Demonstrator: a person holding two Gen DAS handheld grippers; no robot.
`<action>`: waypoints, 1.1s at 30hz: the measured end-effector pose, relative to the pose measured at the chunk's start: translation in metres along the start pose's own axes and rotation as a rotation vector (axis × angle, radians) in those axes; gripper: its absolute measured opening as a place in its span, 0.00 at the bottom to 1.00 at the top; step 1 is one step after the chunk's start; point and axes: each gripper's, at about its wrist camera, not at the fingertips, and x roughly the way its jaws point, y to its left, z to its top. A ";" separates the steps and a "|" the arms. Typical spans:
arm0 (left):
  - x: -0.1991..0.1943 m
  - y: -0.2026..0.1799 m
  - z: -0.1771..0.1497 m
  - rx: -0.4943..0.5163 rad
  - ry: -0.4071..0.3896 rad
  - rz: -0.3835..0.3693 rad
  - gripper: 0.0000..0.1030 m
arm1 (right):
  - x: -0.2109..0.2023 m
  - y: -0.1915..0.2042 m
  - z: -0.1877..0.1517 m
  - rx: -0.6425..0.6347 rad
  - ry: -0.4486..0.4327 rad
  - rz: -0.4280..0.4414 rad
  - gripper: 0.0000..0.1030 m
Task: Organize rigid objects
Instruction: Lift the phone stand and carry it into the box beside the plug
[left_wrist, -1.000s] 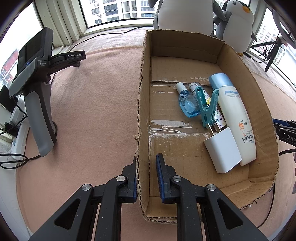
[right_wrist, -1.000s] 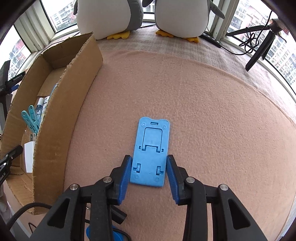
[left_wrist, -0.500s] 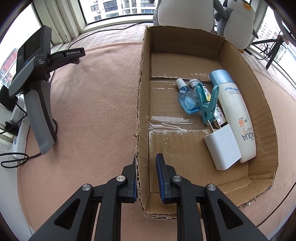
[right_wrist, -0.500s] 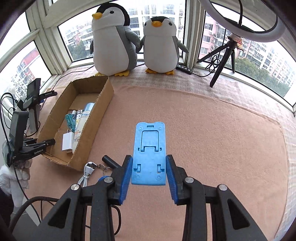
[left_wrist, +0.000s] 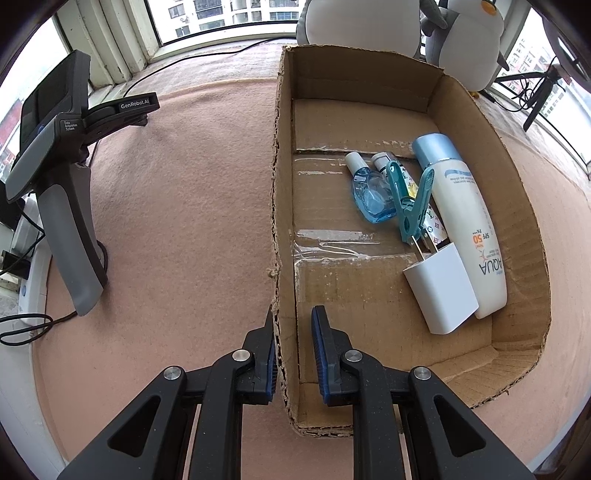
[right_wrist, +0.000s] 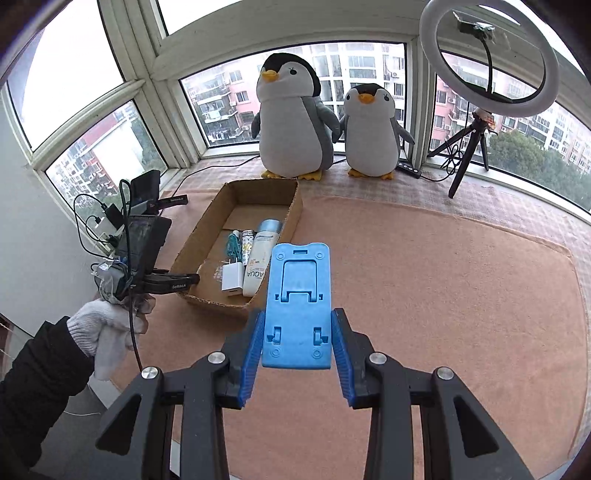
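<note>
My right gripper (right_wrist: 297, 350) is shut on a blue plastic phone stand (right_wrist: 297, 302) and holds it high above the pink mat, to the right of the cardboard box (right_wrist: 295, 218). My left gripper (left_wrist: 293, 347) straddles the box's left wall (left_wrist: 282, 221) near the front corner, its jaws close on either side of the cardboard. The box holds a white sunscreen bottle (left_wrist: 465, 229), a white charger (left_wrist: 439, 291), a teal clothes peg (left_wrist: 410, 203) and a small blue bottle (left_wrist: 371, 195).
Two plush penguins (right_wrist: 291, 118) stand behind the box by the window. A ring light on a tripod (right_wrist: 487, 74) stands at the back right. A spare handheld gripper (left_wrist: 62, 177) stands left of the box, with cables by it.
My right gripper has lifted the blue phone stand off the mat and raised it high. My left gripper has stayed on the box wall.
</note>
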 end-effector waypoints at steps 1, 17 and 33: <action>0.000 -0.001 -0.001 0.009 -0.001 -0.003 0.17 | 0.008 0.009 0.003 -0.001 0.004 0.010 0.32; -0.002 0.002 -0.006 0.077 -0.034 -0.063 0.16 | 0.170 0.078 0.042 0.020 0.149 0.001 0.32; -0.002 0.001 -0.006 0.105 -0.040 -0.068 0.17 | 0.141 0.032 0.032 0.070 0.117 -0.036 0.48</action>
